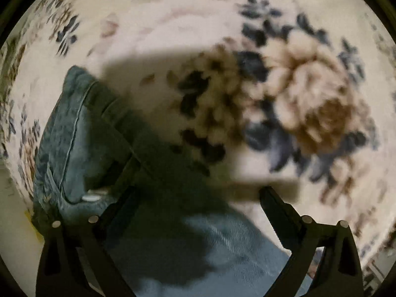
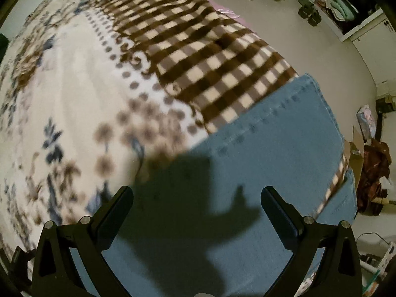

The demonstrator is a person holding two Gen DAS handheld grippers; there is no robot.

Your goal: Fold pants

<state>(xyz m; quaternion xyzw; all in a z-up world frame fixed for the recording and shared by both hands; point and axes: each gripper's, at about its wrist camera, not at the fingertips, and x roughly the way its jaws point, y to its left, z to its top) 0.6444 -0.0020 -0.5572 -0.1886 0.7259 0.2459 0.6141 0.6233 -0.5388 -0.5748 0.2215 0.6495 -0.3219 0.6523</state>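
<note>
Both tongs stand wide apart, and we see nothing gripped in either. Our left tongs (image 1: 198,198) hover above the pants (image 1: 74,136), with blue denim showing between and below the two black fingers (image 1: 279,212). Whether the left-hand finger touches the cloth we cannot tell, since that area is dark and blurred. Our right tongs (image 2: 198,198) likewise hang spread over a broad flat panel of the same denim, their fingers (image 2: 277,210) empty.

In the left wrist view the pants lie on a bed under a cream blanket (image 1: 173,37) printed with large tan and dark blue flowers (image 1: 309,104). A bunched part of the denim, with a seam and what looks like a pocket edge, sits at the left of the frame, and a smoother stretch runs down under the tongs. A heavy shadow falls across the middle of the cloth.

In the right wrist view the denim spreads flat over the near edge of the bed, its stitched hem (image 2: 319,99) running along the far right side. Beside it lies the brown and cream checked border (image 2: 198,57) of the blanket, and a strip of that check shows between two denim layers at the right. Beyond the bed we see a pale floor (image 2: 272,7), an open white cupboard (image 2: 351,7) and some clutter near a cardboard box (image 2: 356,153).
</note>
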